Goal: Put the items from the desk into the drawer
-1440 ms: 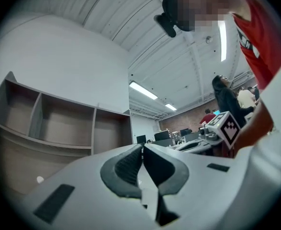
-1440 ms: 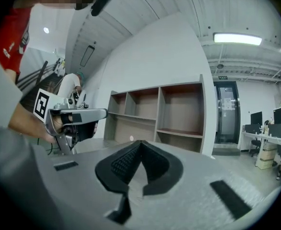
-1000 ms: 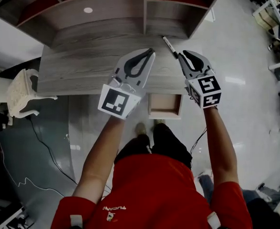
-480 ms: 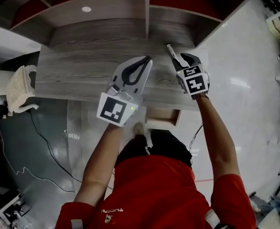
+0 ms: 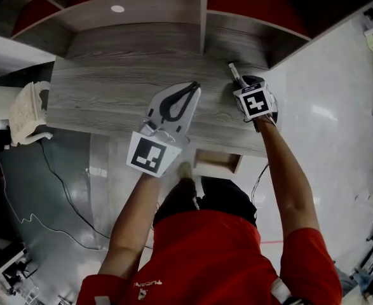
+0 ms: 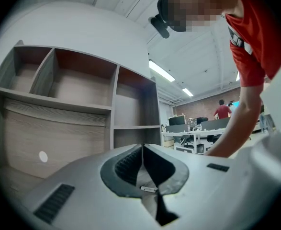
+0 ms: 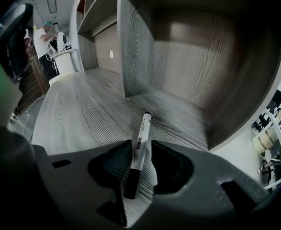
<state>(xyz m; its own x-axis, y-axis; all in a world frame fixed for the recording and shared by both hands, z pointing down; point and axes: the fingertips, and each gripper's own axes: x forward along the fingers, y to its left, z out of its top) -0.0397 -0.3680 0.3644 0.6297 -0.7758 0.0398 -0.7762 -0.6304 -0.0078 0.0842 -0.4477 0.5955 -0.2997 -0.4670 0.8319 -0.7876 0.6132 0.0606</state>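
In the head view the right gripper (image 5: 243,83) is seen tipped steeply down. Its jaws are covered there by its own cube (image 5: 256,103), and only the far end of the marker (image 5: 234,73) is left showing past it. The matter is settled from the right gripper view: the jaws are spread wide, having just been eased in a touch. The marker is straddled between them, laid flat on the desk (image 5: 110,88), its dark near end sunk back in the shadow between the pads. No squeeze is seen, and whether either pad is brushed by the barrel cannot be made out. The print on the barrel is too blurred to be read. Over to the left, the left gripper (image 5: 194,85) is held level above the middle of the desk, its jaws pressed together with nothing between them. Farther out, the shelving (image 5: 202,18) is cut off by the top edge. At the near edge of the desk the drawer (image 5: 217,162) is found pulled open, part of it hidden under the desk and its inside hardly seen.
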